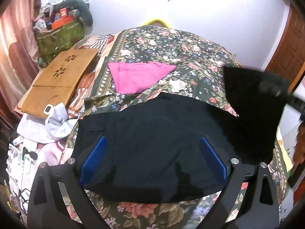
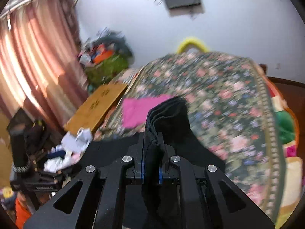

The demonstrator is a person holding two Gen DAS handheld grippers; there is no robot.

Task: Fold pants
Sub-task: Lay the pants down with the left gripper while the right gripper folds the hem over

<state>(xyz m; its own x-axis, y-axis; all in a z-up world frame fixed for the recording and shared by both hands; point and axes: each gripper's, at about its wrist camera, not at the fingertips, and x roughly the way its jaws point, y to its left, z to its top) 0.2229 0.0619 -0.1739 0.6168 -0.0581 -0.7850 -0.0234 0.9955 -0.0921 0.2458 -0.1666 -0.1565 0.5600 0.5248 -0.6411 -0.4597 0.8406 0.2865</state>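
Black pants lie spread on the floral bedspread close in front of me. My left gripper is open, its blue pads wide apart over the cloth and holding nothing. My right gripper is shut on a bunched end of the black pants. That end is lifted off the bed. In the left wrist view it shows as a blurred raised black flap at the right, with the right gripper behind it.
A folded pink garment lies on the bed beyond the pants. A wooden lap tray and a heap of white cloth sit at the bed's left edge. A cluttered green bag and pink curtains stand at the left.
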